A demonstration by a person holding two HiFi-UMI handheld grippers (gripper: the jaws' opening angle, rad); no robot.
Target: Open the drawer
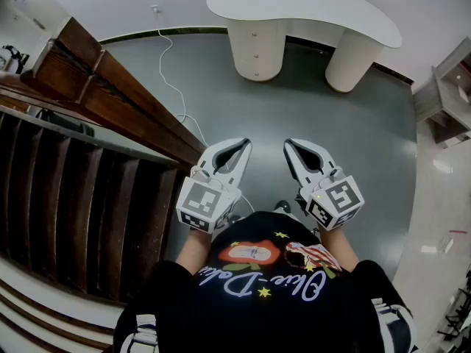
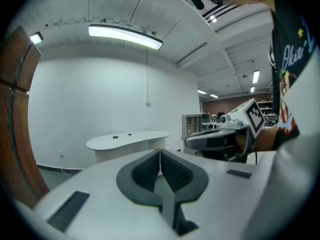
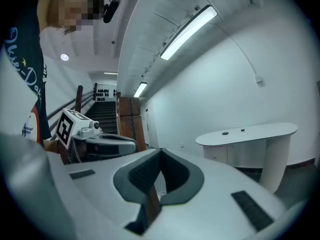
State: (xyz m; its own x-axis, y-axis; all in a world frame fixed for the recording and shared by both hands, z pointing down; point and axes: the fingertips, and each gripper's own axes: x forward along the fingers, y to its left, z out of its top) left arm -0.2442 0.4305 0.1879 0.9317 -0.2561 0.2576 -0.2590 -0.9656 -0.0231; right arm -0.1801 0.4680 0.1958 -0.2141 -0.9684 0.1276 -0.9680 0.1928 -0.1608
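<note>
Two grippers hang side by side, the left hand-held gripper (image 1: 240,147) and the right hand-held gripper (image 1: 292,145), each with its jaws pressed together on nothing. The drawer (image 1: 255,52) sits in a pedestal under the white tabletop (image 1: 324,17), well ahead of both across the floor (image 1: 353,138). Nothing of the task looks done: the drawer seems closed and untouched, so approach, grasp and pull all remain.

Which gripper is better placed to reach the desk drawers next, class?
Left, narrowly: the left gripper lines up closer with the drawers than the right gripper. Both are shut, empty and far from the desk.
</note>
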